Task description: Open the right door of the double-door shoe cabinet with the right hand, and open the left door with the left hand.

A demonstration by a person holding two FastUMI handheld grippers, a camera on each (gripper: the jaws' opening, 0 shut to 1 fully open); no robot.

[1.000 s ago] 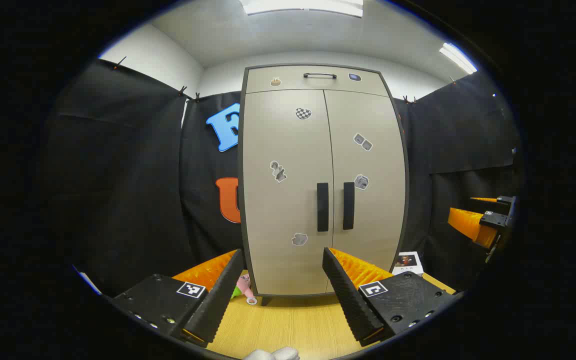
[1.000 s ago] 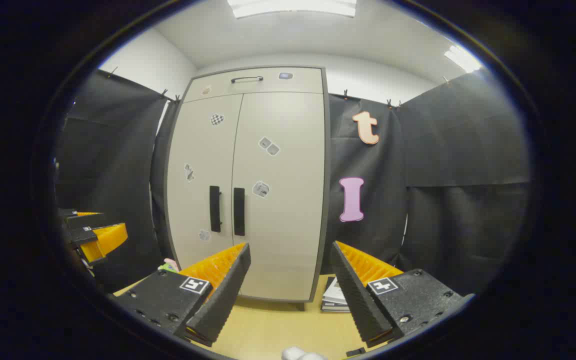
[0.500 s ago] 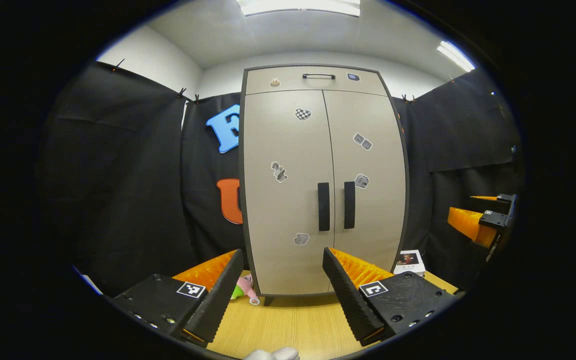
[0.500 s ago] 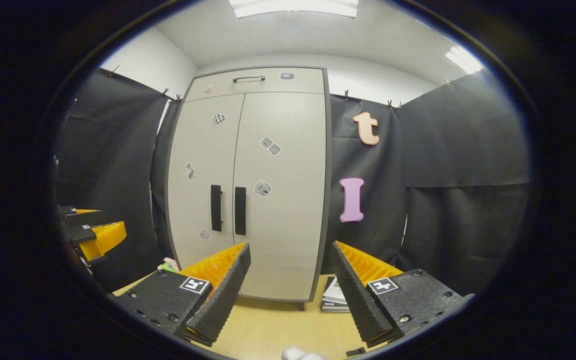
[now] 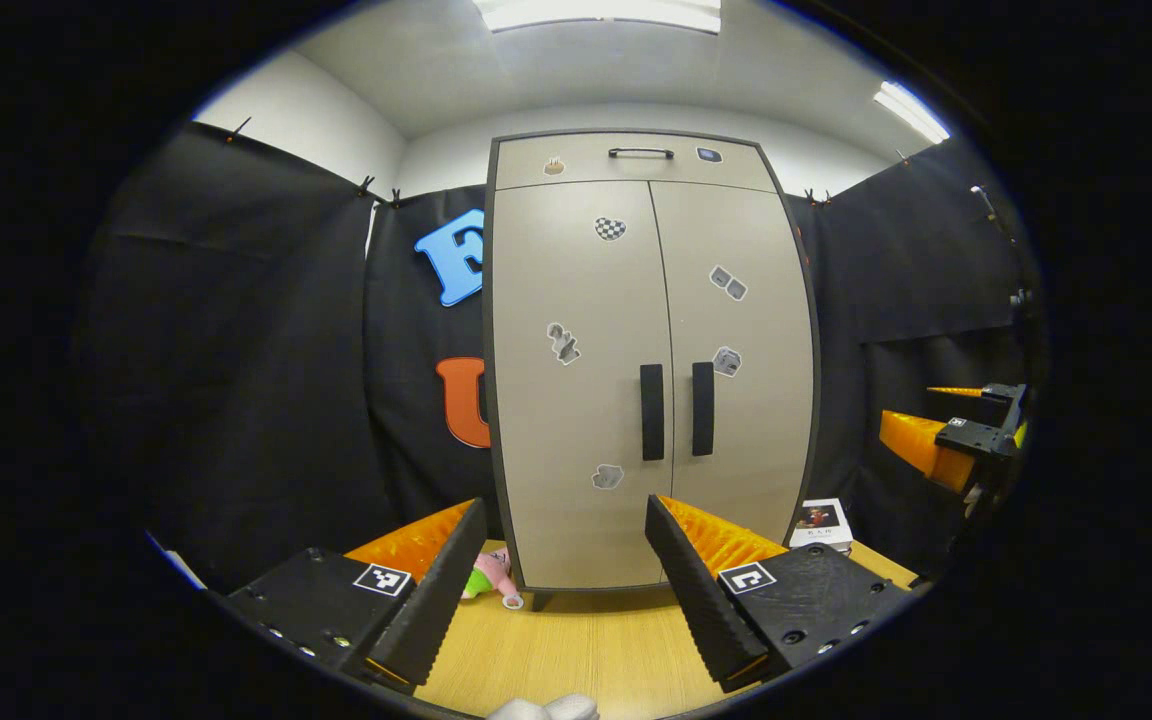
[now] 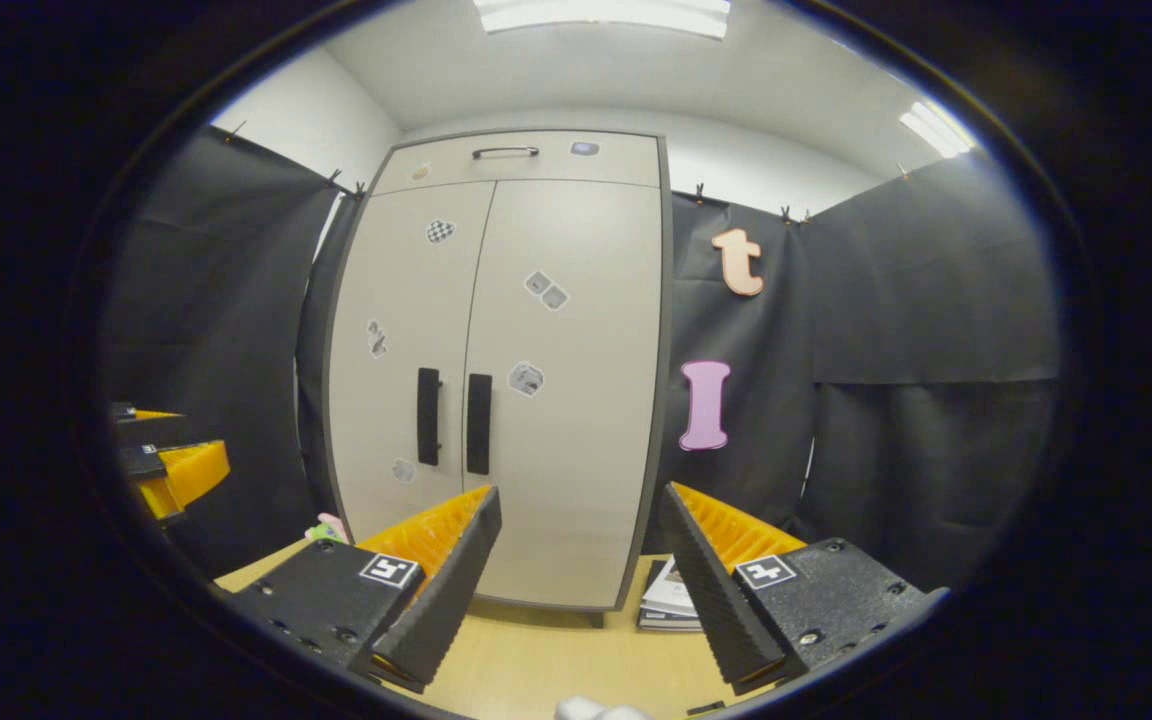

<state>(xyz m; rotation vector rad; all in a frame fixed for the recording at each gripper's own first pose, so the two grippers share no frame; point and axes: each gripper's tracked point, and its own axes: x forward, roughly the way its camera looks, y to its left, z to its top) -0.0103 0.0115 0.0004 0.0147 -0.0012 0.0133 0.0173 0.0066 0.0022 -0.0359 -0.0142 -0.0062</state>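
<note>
The beige double-door shoe cabinet [image 5: 576, 300] [image 6: 576, 300] stands upright on the wooden table, both doors closed. Two black vertical handles sit side by side at mid height: left door handle [image 5: 652, 425] [image 6: 428, 415], right door handle [image 5: 703, 408] [image 6: 479, 423]. My left gripper [image 5: 564, 525] is open, well short of the cabinet front, with nothing between its fingers. My right gripper [image 6: 581, 512] is open too, facing the right door from a distance. The right gripper [image 5: 946, 440] shows far right in the left gripper view; the left gripper [image 6: 171, 465] shows far left in the right gripper view.
A pink and green toy [image 5: 488, 577] lies by the cabinet's left foot. A stack of books [image 5: 819, 522] [image 6: 669, 603] rests on the table [image 5: 586, 650] right of the cabinet. A drawer with a black handle [image 5: 640, 152] tops the cabinet. Black cloth walls close in on both sides.
Both views shifted slightly: the cabinet looks a little nearer in the right gripper view, and the right gripper sits a bit further left in the left gripper view. Doors stay closed.
</note>
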